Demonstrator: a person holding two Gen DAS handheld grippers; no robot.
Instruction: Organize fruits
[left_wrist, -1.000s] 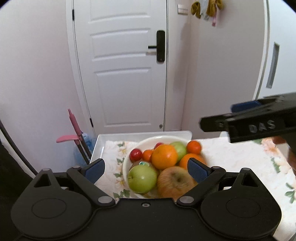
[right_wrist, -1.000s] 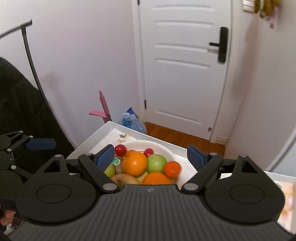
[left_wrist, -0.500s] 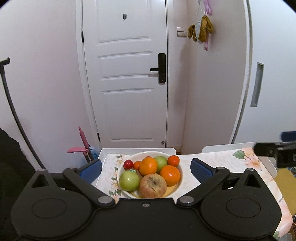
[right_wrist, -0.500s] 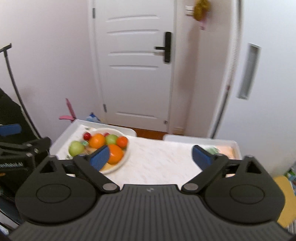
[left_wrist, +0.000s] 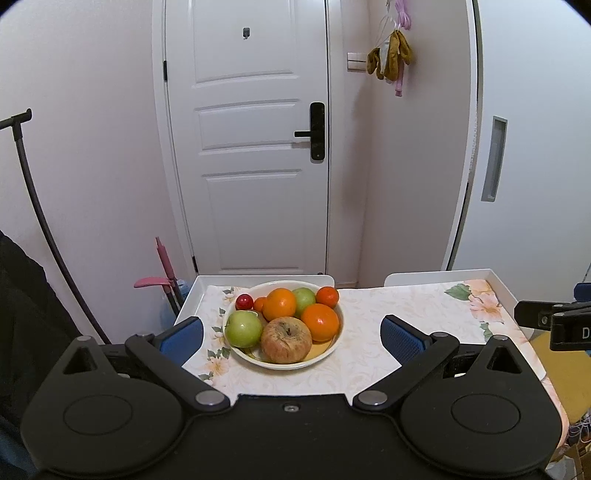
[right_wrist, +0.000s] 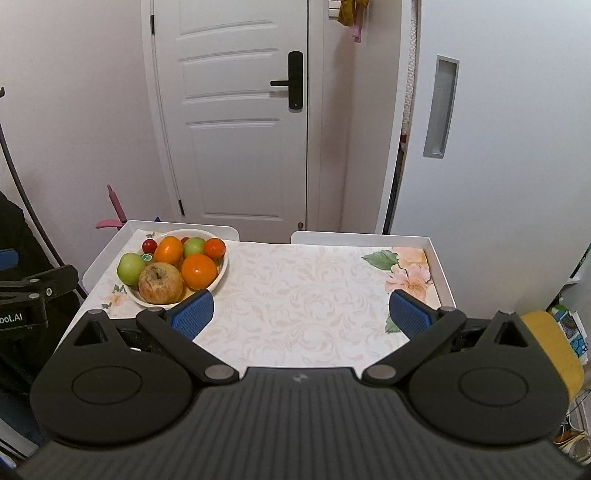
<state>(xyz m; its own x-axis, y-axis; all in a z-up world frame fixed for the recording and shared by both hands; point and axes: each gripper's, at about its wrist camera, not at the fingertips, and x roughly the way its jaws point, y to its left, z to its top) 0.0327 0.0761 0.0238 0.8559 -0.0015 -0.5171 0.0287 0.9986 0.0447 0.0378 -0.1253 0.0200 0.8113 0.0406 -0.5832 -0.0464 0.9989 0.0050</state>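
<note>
A white bowl (left_wrist: 334, 345) full of fruit stands at the left end of the table; it also shows in the right wrist view (right_wrist: 222, 271). It holds a brownish apple (left_wrist: 286, 339), a green apple (left_wrist: 243, 328), oranges (left_wrist: 320, 322), a small red fruit (left_wrist: 244, 301) and more behind. My left gripper (left_wrist: 291, 334) is open and empty, held back from the bowl at the near edge. My right gripper (right_wrist: 299, 312) is open and empty over the middle of the cloth, right of the bowl.
The table is a white rimmed tray top (right_wrist: 439, 273) covered with a floral cloth (right_wrist: 303, 288). A white door (left_wrist: 251, 147) and a wall stand behind. A pink tool (left_wrist: 162, 273) leans at the left. A yellow seat (right_wrist: 554, 350) is at the right.
Both grippers have pulled back and up from the bowl. The right gripper has swung right, from over the fruit to the middle of the table. Both stay open and empty.
</note>
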